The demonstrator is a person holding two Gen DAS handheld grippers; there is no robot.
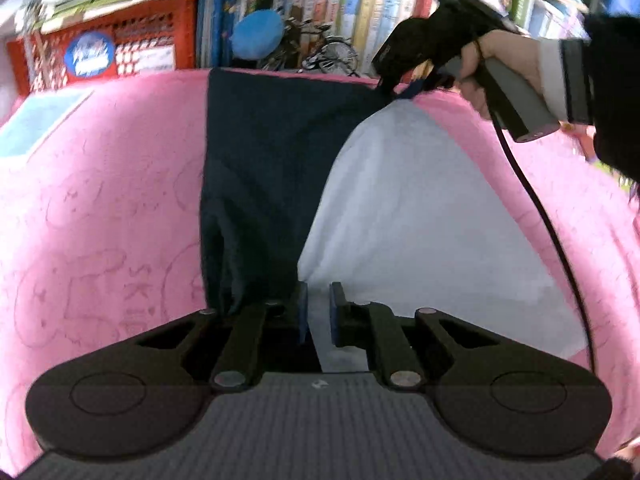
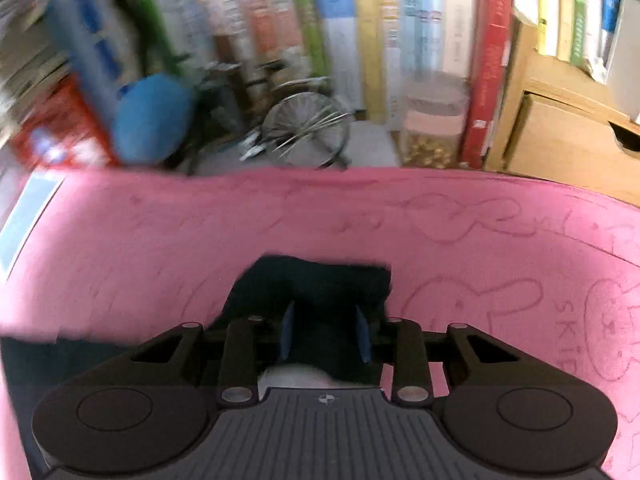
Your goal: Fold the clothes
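Note:
A navy garment (image 1: 264, 168) with a white underside (image 1: 420, 220) lies on a pink blanket (image 1: 100, 200). Its navy side is folded over the left part. My left gripper (image 1: 319, 312) is at the near edge, shut on a strip of the pale cloth between its blue pads. A hand holds my right gripper (image 1: 386, 88) at the far corner, where the navy cloth runs up to its tip. In the right wrist view the right gripper (image 2: 325, 332) has bunched navy garment (image 2: 320, 280) between its pads, with a bit of white cloth below.
Behind the blanket stand a red crate (image 1: 108, 48), a blue round object (image 1: 256, 36), a small model bicycle (image 2: 304, 128) and rows of books (image 2: 360, 40). A wooden drawer unit (image 2: 560, 140) is at the far right. The right gripper's black cable (image 1: 540, 220) hangs over the white cloth.

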